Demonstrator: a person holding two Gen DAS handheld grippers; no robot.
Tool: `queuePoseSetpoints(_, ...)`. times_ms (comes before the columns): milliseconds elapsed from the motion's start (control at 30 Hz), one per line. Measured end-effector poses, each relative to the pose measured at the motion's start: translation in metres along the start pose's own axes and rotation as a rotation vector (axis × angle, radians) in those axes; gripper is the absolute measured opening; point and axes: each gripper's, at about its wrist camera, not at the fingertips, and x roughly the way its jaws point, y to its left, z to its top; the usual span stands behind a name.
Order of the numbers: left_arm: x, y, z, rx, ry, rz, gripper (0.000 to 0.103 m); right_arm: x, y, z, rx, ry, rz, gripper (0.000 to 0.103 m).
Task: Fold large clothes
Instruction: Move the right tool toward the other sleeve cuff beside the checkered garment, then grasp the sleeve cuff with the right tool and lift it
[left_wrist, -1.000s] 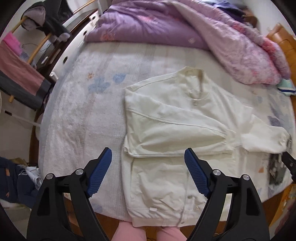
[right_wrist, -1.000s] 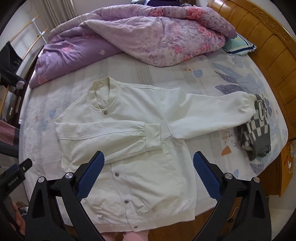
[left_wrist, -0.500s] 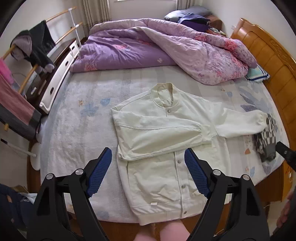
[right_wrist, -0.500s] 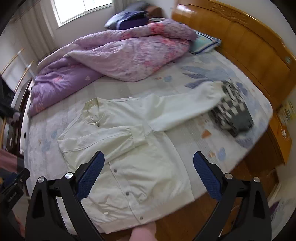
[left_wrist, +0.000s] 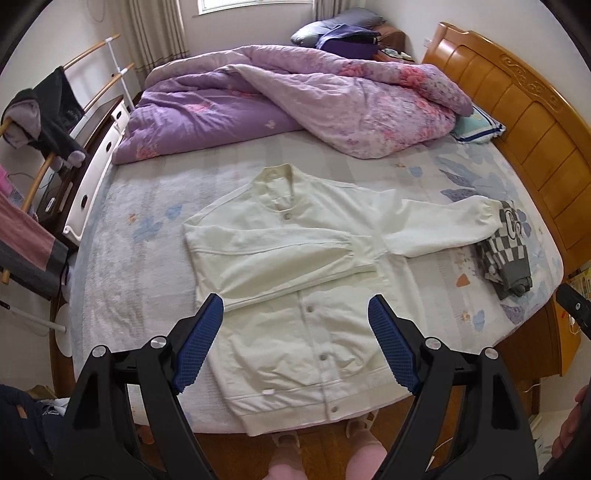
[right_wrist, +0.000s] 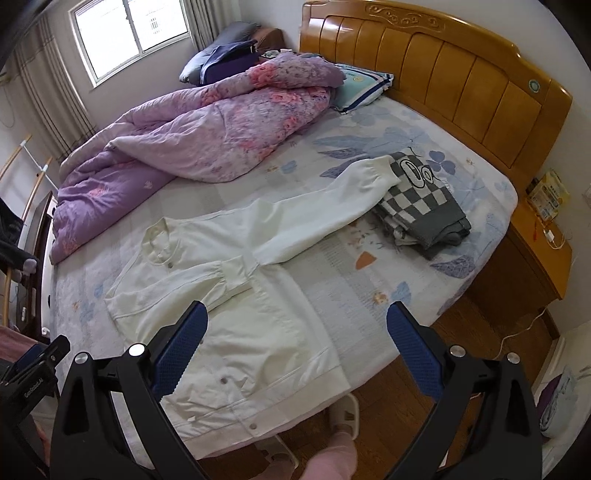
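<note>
The jacket (left_wrist: 295, 295) lay whole on the bed (left_wrist: 122, 229), one cuff overlapping folded clothes (right_wrist: 424, 206), below both grippers (left_wrist: 295, 328) (right_wrist: 295, 339), jaws apart, empty.

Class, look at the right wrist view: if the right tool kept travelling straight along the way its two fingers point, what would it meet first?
Most likely the bed sheet just beside the white jacket, near its outstretched sleeve. The right tool is open and empty, and nothing shows in between, though fisheye depth is uncertain.
</note>
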Motion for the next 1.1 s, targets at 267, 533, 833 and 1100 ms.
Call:
queuePoseSetpoints(267, 0.017, -0.097, 0.016, -0.057, 0.009, 0.049, 0.081, 0.034, -0.071, 0.060, -0.090, 0.030, 0.056, 0.094)
queuePoseSetpoints(533, 0.037, -0.164, 0.042, -0.069, 0.030, 0.080, 0.081, 0.065, -0.128, 0.115, -0.096, 0.059, 0.066, 0.094)
queuePoseSetpoints(833, 0.099, -0.191, 0.090, -0.041, 0.071, 0.034, 0.081, 0.123, -0.159, 0.160, -0.007, 0.132, 0.054, 0.094)
queuePoseSetpoints(1100, 0.168, -0.198, 0.146, -0.013, 0.136, -0.009, 0.081, 0.184, -0.164, 0.193, 0.074, 0.214, -0.018, 0.094)
